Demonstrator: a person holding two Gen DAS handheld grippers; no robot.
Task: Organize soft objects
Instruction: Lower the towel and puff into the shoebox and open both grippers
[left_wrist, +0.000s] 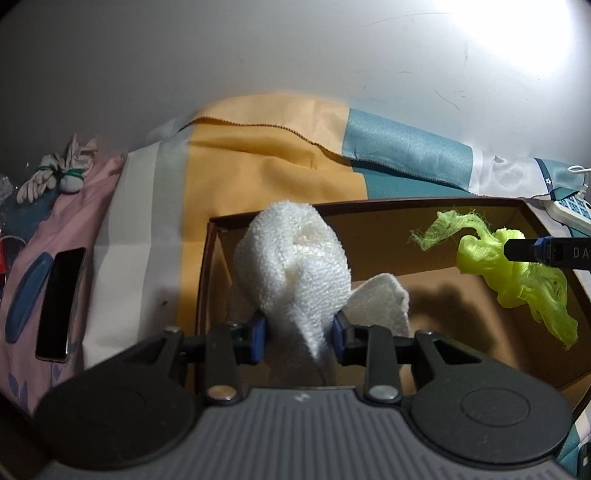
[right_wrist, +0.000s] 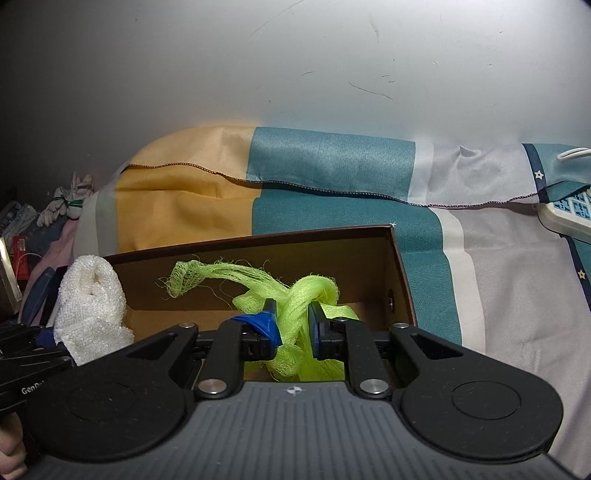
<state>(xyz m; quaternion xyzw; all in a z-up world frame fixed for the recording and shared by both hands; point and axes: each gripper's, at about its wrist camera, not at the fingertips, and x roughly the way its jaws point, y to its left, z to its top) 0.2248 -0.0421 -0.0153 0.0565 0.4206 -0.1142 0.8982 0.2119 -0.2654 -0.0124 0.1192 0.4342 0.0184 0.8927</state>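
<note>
My left gripper (left_wrist: 298, 334) is shut on a white knotted towel (left_wrist: 295, 266) and holds it over the left end of an open brown cardboard box (left_wrist: 369, 210). My right gripper (right_wrist: 291, 328) is shut on a neon green mesh cloth (right_wrist: 295, 295), held over the right end of the same box (right_wrist: 400, 266). The green cloth (left_wrist: 517, 273) and a right finger (left_wrist: 546, 253) show at the right of the left wrist view. The white towel (right_wrist: 90, 306) shows at the left of the right wrist view.
The box sits on a bed with a yellow, teal and white sheet (left_wrist: 277, 158). A black phone (left_wrist: 61, 302) lies on pink fabric at the left, with bundled white gloves (left_wrist: 59, 175) behind it. A white power strip (right_wrist: 565, 214) lies at the far right. A wall stands behind.
</note>
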